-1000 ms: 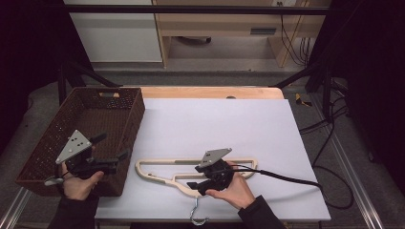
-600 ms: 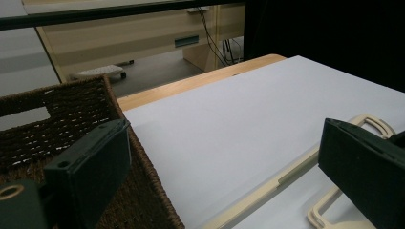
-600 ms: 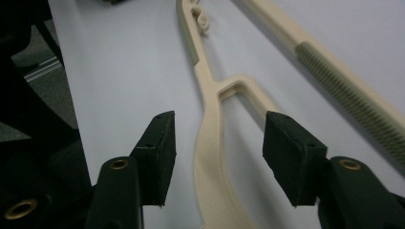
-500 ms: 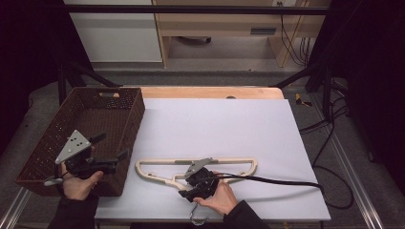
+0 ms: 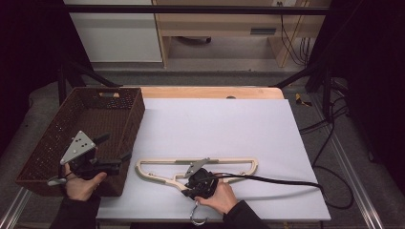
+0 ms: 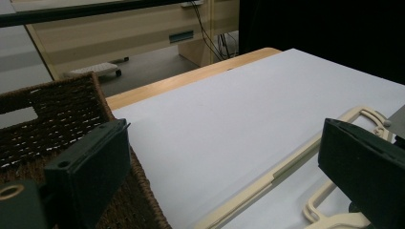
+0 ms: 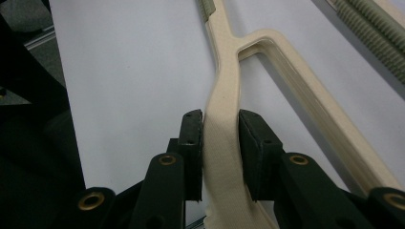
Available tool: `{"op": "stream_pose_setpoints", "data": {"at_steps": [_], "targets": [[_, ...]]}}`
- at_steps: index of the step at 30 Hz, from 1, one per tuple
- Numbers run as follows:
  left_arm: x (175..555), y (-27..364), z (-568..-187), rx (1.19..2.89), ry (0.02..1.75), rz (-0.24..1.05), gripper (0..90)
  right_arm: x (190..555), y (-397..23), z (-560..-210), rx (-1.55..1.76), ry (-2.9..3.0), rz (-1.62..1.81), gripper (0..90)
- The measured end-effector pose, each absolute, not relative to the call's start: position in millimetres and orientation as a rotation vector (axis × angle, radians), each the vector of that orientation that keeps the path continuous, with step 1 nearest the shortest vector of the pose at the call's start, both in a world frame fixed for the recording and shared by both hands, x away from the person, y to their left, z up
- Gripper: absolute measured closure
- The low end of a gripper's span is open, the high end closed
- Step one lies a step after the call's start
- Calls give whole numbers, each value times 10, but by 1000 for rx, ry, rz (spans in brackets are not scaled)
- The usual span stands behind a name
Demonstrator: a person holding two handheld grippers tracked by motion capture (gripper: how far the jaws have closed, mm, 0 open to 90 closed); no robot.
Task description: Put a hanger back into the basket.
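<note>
The grasp looks made and the carrying is still to come: the cream-coloured plastic clothes hanger with a metal hook [image 5: 198, 164] still lies flat on the white sheet covering the desk [image 5: 229, 124], close to the near edge and a little left of its middle, its long bar running roughly along that edge and its hook [image 5: 197, 217] hanging past the edge beside the person's right hand. Judging by the layout, the likely goal is the dark brown woven wicker basket [image 5: 43, 148] at the desk's left edge, which looks to have nothing in it, so lifting the hanger and moving it there would be what remains. The right gripper [image 7: 220, 138] has just been closing, and in the right gripper view its two black pads [image 7: 192, 143] now press on either side of the hanger's neck, the flat cream stem just below where the two shoulders fork away; the stem runs straight up between the pads and seems centred in them. The left gripper [image 6: 224, 167], held above the near right corner of the basket, has its jaws wide apart with nothing between them; in its view the hanger's left shoulder lies on the sheet beyond and below the jaws, not touching either.
</note>
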State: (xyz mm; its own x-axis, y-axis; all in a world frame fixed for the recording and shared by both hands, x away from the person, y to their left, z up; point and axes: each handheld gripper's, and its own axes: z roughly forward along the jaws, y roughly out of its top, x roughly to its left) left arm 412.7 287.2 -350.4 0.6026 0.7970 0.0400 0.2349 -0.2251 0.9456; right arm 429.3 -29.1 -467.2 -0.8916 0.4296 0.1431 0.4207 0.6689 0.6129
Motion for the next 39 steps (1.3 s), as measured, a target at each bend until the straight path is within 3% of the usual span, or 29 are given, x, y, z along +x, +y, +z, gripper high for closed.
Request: {"op": "stream_pose_setpoints", "data": {"at_steps": [11, 25, 34, 39], "targets": [[4130, 2681, -3559, 1865, 779, 628, 42, 4306, -331, -4570, 721, 2874, 1068, 723], [4085, 2189, -3799, 2222, 538, 557, 80, 4339, -396, -4404, 719, 2901, 1126, 727], [4003, 1852, -4014, 2441, 380, 607, 169, 4351, -435, -4334, 716, 2907, 1141, 730], [4005, 1705, -4193, 2520, 254, 654, 266, 4351, -440, -4308, 724, 2908, 1143, 730]]}}
